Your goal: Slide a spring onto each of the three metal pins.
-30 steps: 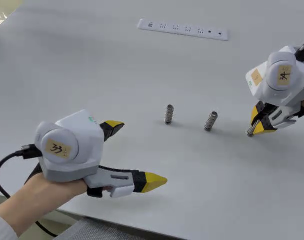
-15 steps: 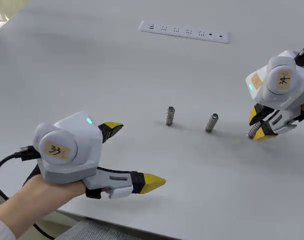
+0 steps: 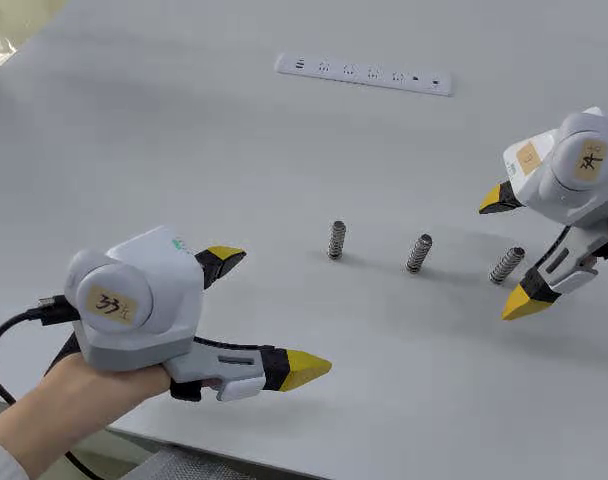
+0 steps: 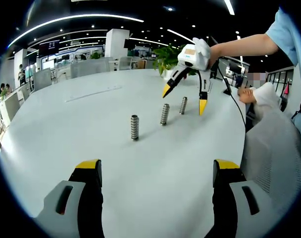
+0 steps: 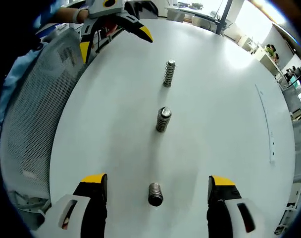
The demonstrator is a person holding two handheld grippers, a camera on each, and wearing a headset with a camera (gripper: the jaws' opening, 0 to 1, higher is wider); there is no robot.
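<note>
Right gripper (image 3: 504,252): jaws released and wide, empty; the right spring (image 3: 506,265) sits between the tips and we see no contact. Left gripper (image 3: 272,312): jaws released, empty, near left over the table (image 3: 184,150). Left spring (image 3: 336,240), middle spring (image 3: 419,253) and right spring stand upright in a row, mid-table.
</note>
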